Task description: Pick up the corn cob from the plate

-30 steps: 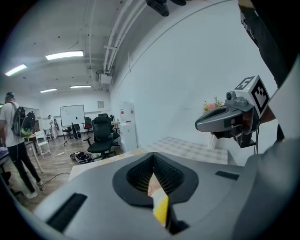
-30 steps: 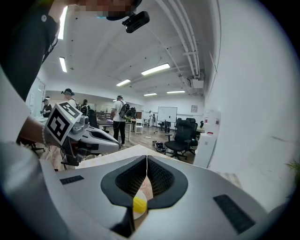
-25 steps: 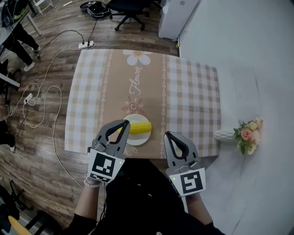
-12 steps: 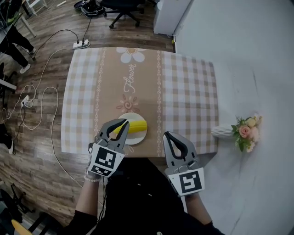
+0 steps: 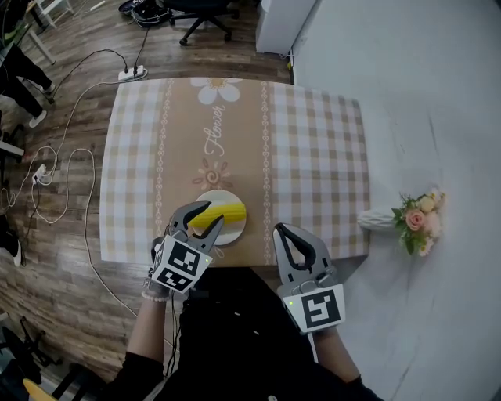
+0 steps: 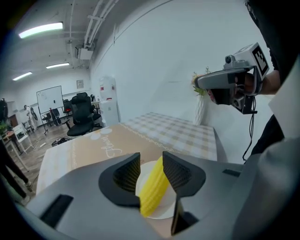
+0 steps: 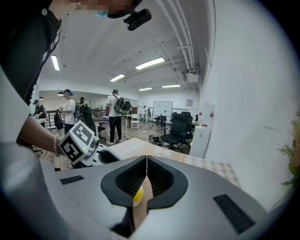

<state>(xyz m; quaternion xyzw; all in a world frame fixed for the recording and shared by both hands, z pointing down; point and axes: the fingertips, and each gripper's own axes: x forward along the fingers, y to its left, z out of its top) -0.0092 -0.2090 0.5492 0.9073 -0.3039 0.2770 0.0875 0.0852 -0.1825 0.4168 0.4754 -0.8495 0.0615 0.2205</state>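
A yellow corn cob (image 5: 225, 212) lies on a small white plate (image 5: 232, 230) near the front edge of the table. My left gripper (image 5: 208, 217) hovers over the plate's left side, its jaws opening. In the left gripper view the corn cob (image 6: 152, 190) shows in the gap between the jaws, on the plate (image 6: 164, 209), and the pads do not press on it. My right gripper (image 5: 280, 233) hangs at the table's front edge, right of the plate, shut and holding nothing. A bit of the corn cob (image 7: 137, 197) shows below its closed jaws.
A beige checked tablecloth (image 5: 313, 157) with a flower print covers the table. A white vase with flowers (image 5: 413, 222) lies on the white surface to the right. Cables (image 5: 63, 180) trail over the wooden floor at left. An office chair (image 5: 200, 12) stands beyond the table.
My left gripper has sunk toward the plate and its jaws have gone from shut to parted around the corn cob's line. The right gripper has stayed where it was.
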